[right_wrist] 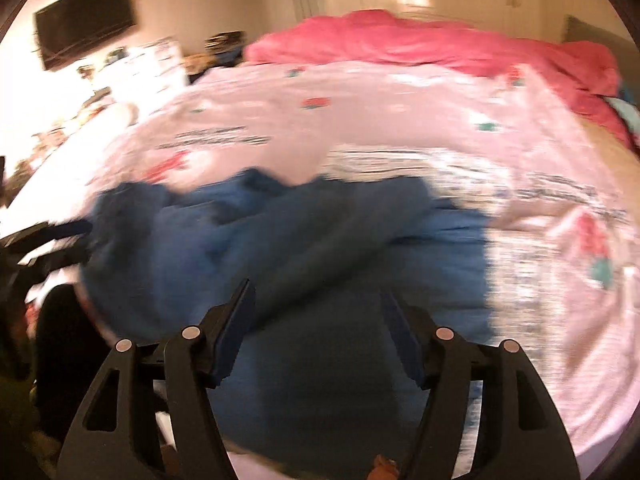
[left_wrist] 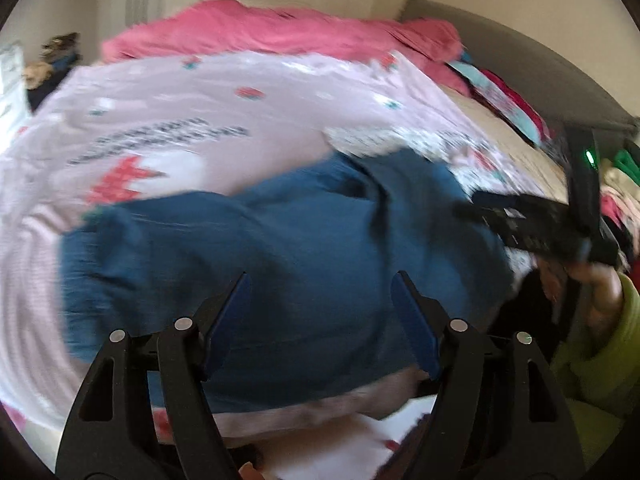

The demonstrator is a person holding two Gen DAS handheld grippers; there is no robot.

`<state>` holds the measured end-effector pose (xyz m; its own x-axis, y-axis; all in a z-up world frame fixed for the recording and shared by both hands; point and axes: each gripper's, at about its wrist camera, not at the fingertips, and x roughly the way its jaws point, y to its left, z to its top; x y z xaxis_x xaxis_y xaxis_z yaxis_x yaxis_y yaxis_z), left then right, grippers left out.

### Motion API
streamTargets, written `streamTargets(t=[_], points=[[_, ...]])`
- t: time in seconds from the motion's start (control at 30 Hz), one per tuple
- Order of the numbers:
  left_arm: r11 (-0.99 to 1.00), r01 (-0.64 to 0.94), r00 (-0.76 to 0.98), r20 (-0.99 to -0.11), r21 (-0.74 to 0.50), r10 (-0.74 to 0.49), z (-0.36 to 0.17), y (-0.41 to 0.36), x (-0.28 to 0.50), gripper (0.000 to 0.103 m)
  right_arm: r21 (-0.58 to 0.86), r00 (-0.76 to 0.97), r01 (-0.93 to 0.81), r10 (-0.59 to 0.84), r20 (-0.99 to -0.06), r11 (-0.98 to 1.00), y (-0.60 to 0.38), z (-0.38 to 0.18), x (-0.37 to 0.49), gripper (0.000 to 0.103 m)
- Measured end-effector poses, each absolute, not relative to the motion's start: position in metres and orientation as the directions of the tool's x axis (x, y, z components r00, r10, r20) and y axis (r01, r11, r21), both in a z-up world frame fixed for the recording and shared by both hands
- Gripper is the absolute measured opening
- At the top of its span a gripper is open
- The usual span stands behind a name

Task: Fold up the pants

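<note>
Your left tool (left_wrist: 320, 280) hangs released over the blue pants (left_wrist: 280, 264), its fingers spread wide with nothing between them. The pants lie rumpled on the pink printed bedspread (left_wrist: 200, 104), directly ahead of and beneath both tools. Your right tool (right_wrist: 318, 286) is likewise released above the same pants (right_wrist: 320, 240), fingers apart. From the left tool, the right one (left_wrist: 520, 220) shows ahead and to the right, at the garment's edge. A pink duvet (right_wrist: 420, 40) is heaped at the bed's far side. Both views are motion-blurred.
</note>
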<state>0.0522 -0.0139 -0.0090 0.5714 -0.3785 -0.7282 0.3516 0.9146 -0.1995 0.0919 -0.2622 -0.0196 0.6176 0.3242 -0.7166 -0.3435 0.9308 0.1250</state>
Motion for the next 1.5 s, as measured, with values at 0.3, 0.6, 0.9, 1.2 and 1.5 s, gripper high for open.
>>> streamTargets(t=[0.3, 0.6, 0.9, 1.2, 1.5], points=[[0.833, 0.447, 0.419, -0.747, -0.325, -0.516, -0.037, -0.070, 0.097, 0.063, 0.231, 0.598, -0.256, 0.342, -0.725, 0.939, -0.292, -0.012, 0.127, 0.064], [0.788, 0.433, 0.400, -0.690, -0.437, -0.603, -0.061, -0.076, 0.109, 0.017, 0.168, 0.542, -0.352, 0.346, -0.766, 0.921, -0.245, -0.005, 0.178, 0.064], [0.711, 0.539, 0.357, -0.642, -0.451, -0.678, -0.057, -0.090, 0.091, 0.013, 0.139, 0.446, -0.326, 0.282, -0.849, 0.935, -0.189, -0.027, 0.254, 0.064], [0.722, 0.511, 0.366, -0.642, -0.467, -0.674, -0.056, -0.081, 0.091, 0.013, 0.067, 0.451, -0.336, 0.223, -0.864, 0.939, -0.185, -0.050, 0.287, 0.015], [0.781, 0.539, 0.461, -0.666, -0.315, -0.586, -0.036, -0.079, 0.074, 0.010, 0.292, 0.611, -0.201, 0.353, -0.708, 0.935, -0.301, 0.019, 0.212, 0.008]])
